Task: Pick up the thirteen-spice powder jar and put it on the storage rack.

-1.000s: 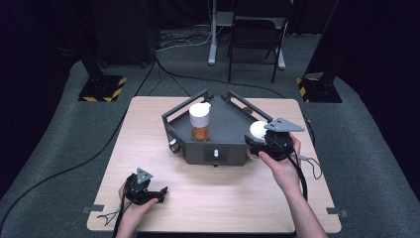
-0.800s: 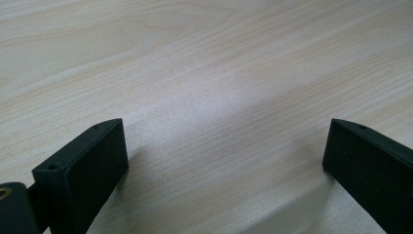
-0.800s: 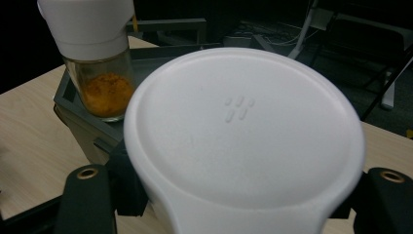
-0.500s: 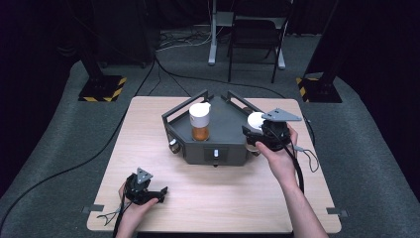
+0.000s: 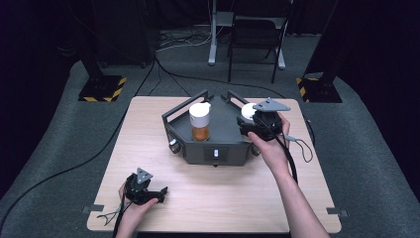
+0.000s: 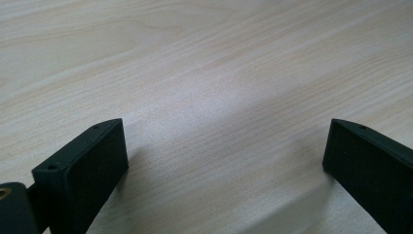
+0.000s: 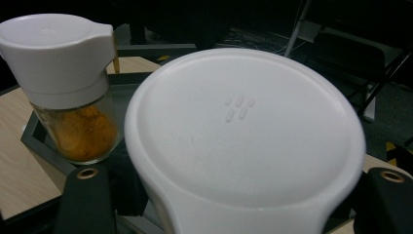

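No brand, label or readable writing shows on anything here; the nearest thing to a mark is a small cluster of raised dashes on the top of the white-lidded jar (image 7: 243, 141) that the right gripper (image 5: 258, 124) holds clamped between its jaws. That jar hangs over the right side of the dark angular tray (image 5: 225, 130) in the high view, just behind the person's right hand (image 5: 270, 148). A second jar (image 5: 200, 120) stands upright in the tray's middle, white cap on top and orange contents below (spice or powder, possibly; the glass is too blurred to say). The tray sits on the wooden table (image 5: 148, 129), with a small pale button on its front face. The left gripper (image 5: 143, 191) rests near the table's front-left corner, its jaws spread wide over bare wood.
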The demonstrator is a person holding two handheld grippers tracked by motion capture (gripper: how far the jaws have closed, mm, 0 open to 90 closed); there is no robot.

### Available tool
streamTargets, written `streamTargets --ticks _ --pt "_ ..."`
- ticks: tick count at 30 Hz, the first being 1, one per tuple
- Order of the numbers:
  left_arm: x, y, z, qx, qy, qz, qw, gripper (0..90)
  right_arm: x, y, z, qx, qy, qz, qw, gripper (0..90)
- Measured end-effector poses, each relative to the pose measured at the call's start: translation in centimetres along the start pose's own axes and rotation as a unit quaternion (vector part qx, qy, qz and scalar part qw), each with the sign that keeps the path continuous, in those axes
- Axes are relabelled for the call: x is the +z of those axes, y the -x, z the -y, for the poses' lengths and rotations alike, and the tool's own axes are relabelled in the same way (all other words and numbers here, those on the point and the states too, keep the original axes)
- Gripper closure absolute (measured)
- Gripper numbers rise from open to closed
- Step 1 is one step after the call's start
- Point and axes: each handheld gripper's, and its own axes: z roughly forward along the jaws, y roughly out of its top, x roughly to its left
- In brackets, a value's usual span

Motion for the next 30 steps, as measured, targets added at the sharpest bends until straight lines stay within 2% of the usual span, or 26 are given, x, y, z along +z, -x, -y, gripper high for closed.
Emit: streamTargets --ticks 13,30 --pt "0.0 0.0 0.0 0.0 0.0 0.001 1.0 2.4 2.4 0.1 0.0 0.024 0.006 -0.01 0.9996 29.6" --pt "0.0 0.0 0.0 0.001 0.0 0.002 1.0 2.3 4.7 -0.2 0.1 0.041 -0.012 -0.018 0.9989 29.6"
